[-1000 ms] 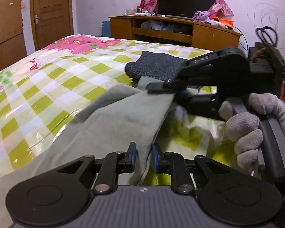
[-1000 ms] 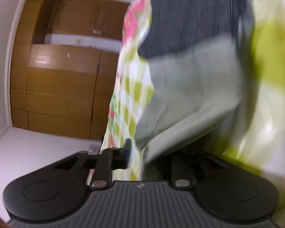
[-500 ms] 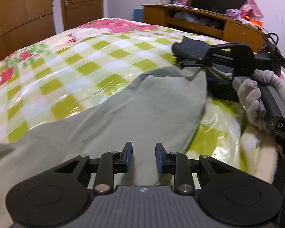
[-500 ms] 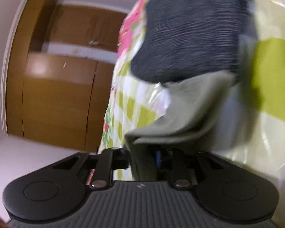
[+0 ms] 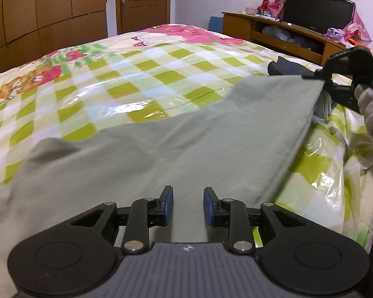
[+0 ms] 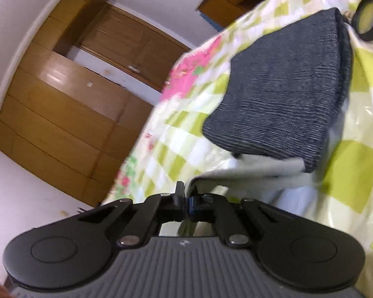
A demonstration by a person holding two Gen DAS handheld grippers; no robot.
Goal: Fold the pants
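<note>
The grey-green pants [image 5: 176, 146] are lying spread across the bed [image 5: 126, 79], with one corner being pulled taut toward the bed's edge, probably so the cloth lies flat enough for a clean fold. The right tongs [image 6: 186, 202] are gripping that corner, their pads closed on the thin fabric (a gloved hand [image 5: 371, 104] is wrapping the handle). The left tongs [image 5: 188, 206] are hovering just above the middle of the pants, standing partly open with nothing pinched between them. A folded dark grey knit garment [image 6: 283, 94] is sitting just beside the held corner, apparently set aside.
</note>
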